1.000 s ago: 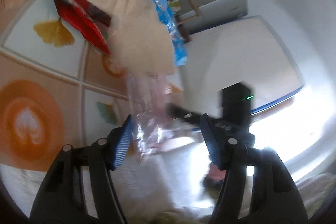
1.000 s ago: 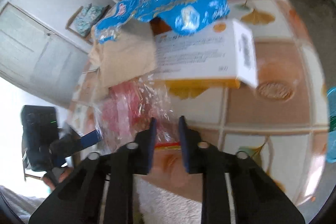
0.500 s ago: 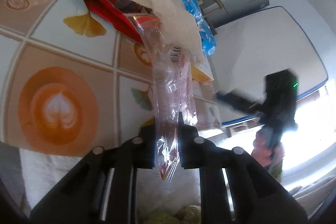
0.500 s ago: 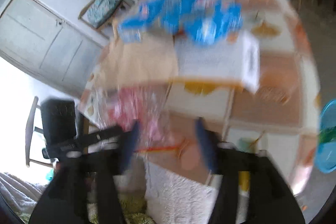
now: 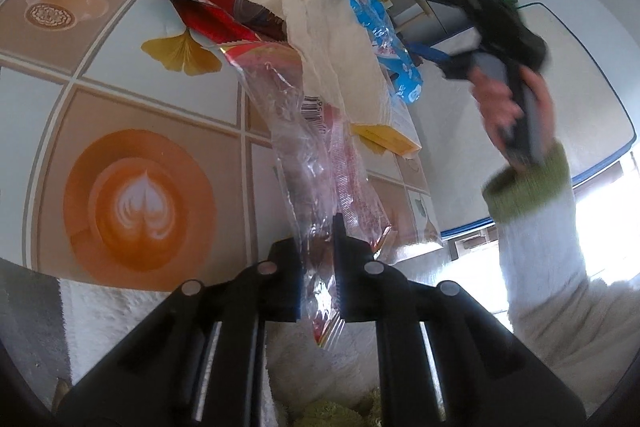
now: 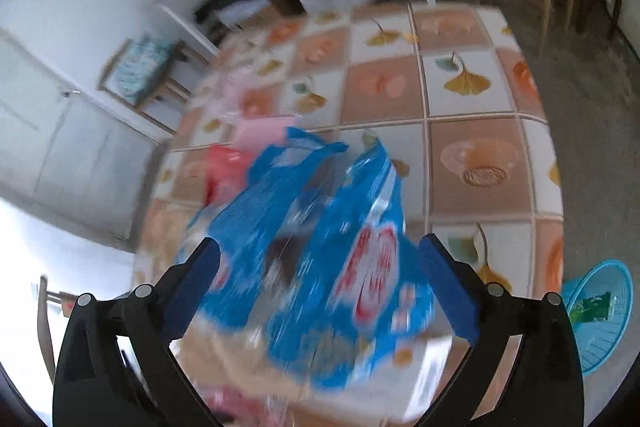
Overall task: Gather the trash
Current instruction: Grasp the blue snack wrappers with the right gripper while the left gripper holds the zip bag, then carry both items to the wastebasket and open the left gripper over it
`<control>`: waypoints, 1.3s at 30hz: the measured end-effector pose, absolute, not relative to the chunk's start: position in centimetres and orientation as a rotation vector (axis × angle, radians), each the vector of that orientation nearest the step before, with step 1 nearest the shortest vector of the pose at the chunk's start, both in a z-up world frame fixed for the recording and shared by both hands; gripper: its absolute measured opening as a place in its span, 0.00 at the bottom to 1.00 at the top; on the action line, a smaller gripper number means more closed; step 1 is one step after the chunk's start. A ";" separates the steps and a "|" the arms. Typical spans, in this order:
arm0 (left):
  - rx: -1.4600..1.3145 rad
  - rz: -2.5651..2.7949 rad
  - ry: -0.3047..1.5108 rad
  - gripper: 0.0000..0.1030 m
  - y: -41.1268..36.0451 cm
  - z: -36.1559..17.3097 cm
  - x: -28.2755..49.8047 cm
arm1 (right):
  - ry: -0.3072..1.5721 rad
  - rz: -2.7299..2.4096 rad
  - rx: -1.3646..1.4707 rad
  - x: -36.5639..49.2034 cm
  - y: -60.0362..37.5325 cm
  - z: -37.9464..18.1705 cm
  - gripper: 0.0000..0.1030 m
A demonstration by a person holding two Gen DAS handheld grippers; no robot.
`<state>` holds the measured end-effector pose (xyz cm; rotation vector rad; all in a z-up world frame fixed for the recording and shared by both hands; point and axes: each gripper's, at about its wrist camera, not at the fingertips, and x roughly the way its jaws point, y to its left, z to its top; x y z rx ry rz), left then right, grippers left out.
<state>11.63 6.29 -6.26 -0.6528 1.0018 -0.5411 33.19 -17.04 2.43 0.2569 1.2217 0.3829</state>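
Note:
A long clear plastic wrapper [image 5: 312, 147] with red print runs from the trash pile down between my left gripper's [image 5: 317, 227] pads. Those jaws are closing and pinch its lower end. Crumpled beige paper [image 5: 320, 27], a red wrapper [image 5: 208, 15] and a blue snack bag [image 5: 380, 39] lie heaped behind it on the tiled tablecloth [image 5: 120, 95]. My right gripper [image 6: 318, 245] hangs above the blue snack bag [image 6: 372, 259], blurred, its jaws opening wide with nothing gripped. In the left wrist view the right gripper [image 5: 414, 19] is raised at upper right in a hand [image 5: 500, 99].
A yellow-edged white box [image 5: 384, 139] lies under the pile. A white towel [image 5: 120, 311] covers the table's near edge. A blue basket [image 6: 596, 311] holding a green scrap stands on the floor at right. Pink [image 6: 260, 131] and red [image 6: 224, 167] bags lie farther back.
My left jaws closed on the clear wrapper. My right gripper let go of it, opened wide and swung up and away over the blue bag.

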 end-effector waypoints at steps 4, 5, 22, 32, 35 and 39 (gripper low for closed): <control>-0.657 -0.549 1.001 0.10 6.4 -6.6 11.8 | 1.316 0.397 0.271 35.2 -15.7 -0.4 0.94; -0.655 -0.551 1.000 0.10 6.4 -6.6 11.8 | 1.317 0.405 0.276 35.2 -15.6 -0.6 0.93; -0.634 -0.546 0.987 0.10 6.8 -6.3 11.4 | 1.200 0.381 0.311 32.3 -18.6 2.1 0.12; -0.601 -0.530 0.946 0.06 6.4 -5.4 10.6 | 0.970 0.393 0.341 27.3 -23.0 8.8 0.08; -0.574 -0.514 0.936 0.04 6.3 -4.9 10.0 | 0.944 0.396 0.352 25.8 -24.0 9.9 0.08; -0.540 -0.482 0.934 0.04 6.6 -4.1 9.1 | 0.919 0.395 0.369 23.5 -25.4 10.3 0.08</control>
